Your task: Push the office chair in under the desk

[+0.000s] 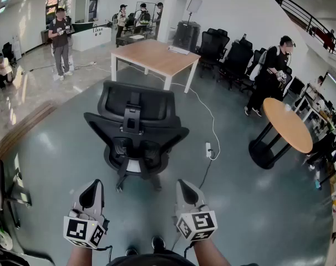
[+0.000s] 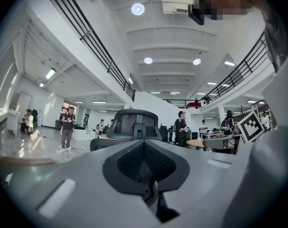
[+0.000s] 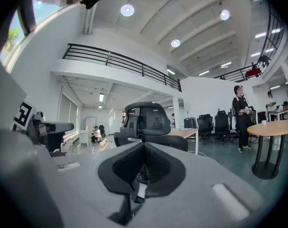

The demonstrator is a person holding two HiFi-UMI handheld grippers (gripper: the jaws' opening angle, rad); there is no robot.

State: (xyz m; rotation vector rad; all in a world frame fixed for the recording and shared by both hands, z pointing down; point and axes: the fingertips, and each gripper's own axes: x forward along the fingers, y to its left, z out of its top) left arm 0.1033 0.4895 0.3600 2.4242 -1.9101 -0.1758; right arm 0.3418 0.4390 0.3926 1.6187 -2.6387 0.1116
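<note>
Grey floor (image 1: 240, 204) ahead, office chair (image 1: 136, 121) base half hidden under its seat; your left gripper (image 1: 93, 188) and right gripper (image 1: 184, 188) are fully closed, empty, short of it.

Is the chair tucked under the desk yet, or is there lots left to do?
Not yet. Nothing looks done: the office chair stands out in the open, well short of the desk. In hand: the left gripper and right gripper are shut and empty, pointing at the chair's back without touching it. Left: reach the backrest and push the chair under the desk.
</note>
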